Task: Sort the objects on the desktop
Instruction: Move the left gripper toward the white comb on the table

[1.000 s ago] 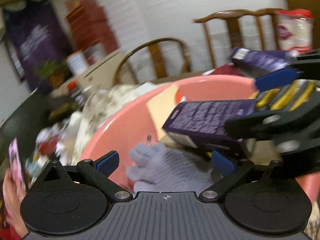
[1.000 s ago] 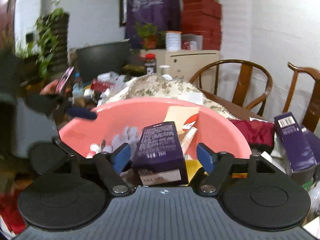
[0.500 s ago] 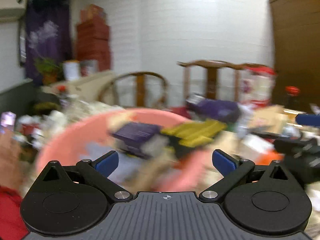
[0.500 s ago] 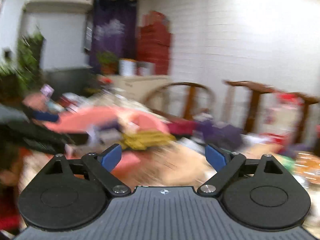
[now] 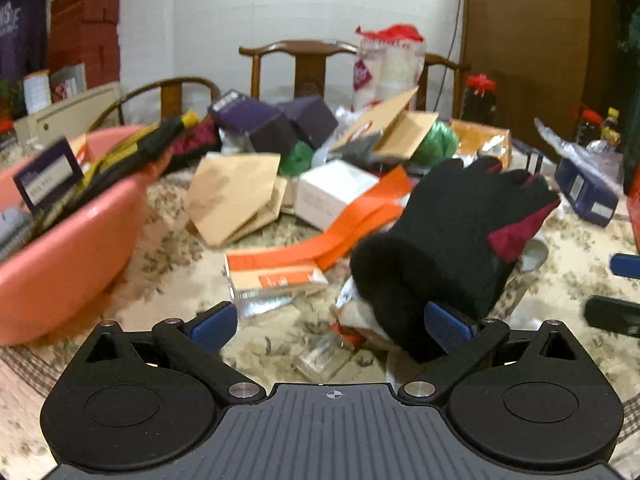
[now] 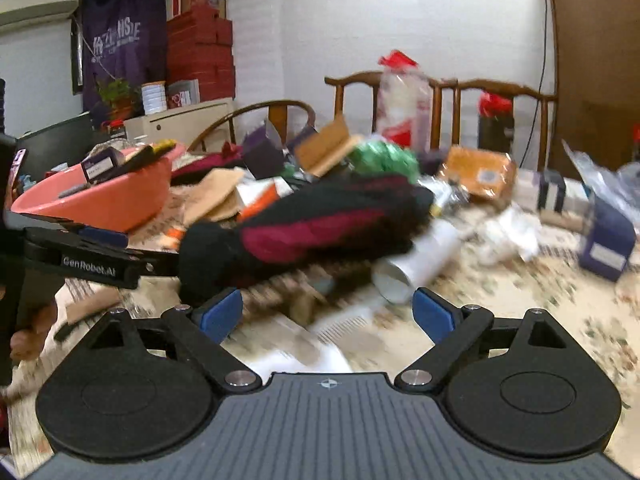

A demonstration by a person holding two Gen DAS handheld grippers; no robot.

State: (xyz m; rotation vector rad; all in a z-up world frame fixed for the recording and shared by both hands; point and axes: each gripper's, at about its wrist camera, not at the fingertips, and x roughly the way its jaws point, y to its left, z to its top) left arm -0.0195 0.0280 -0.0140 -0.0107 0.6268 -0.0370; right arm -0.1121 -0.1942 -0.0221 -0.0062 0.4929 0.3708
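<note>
A black and maroon glove (image 5: 448, 236) lies on the clutter in the middle of the table. My left gripper (image 5: 330, 326) is open, and the glove's cuff sits just ahead of its right finger (image 5: 446, 326); the pads do not press on it. My right gripper (image 6: 327, 314) is also open, low over the tablecloth, with the glove (image 6: 312, 232) lying crosswise beyond its fingertips. The left gripper (image 6: 92, 256) shows in the right wrist view, reaching the cuff from the left. A pink basin (image 5: 60, 260) at the left holds a purple box (image 5: 48, 176).
Flat cardboard (image 5: 232, 200), a white box (image 5: 336, 192), orange packaging (image 5: 340, 228), purple boxes (image 5: 256, 124) and green balls (image 5: 436, 140) crowd the table. A white tube (image 6: 416, 260) lies under the glove. Wooden chairs (image 6: 400, 80) stand behind. A blue box (image 6: 608, 248) sits at the right.
Both grippers swung right, away from the pink basin and over to the cluttered table. The purple box once between the right fingers stays in the basin. The glove is now in front.
</note>
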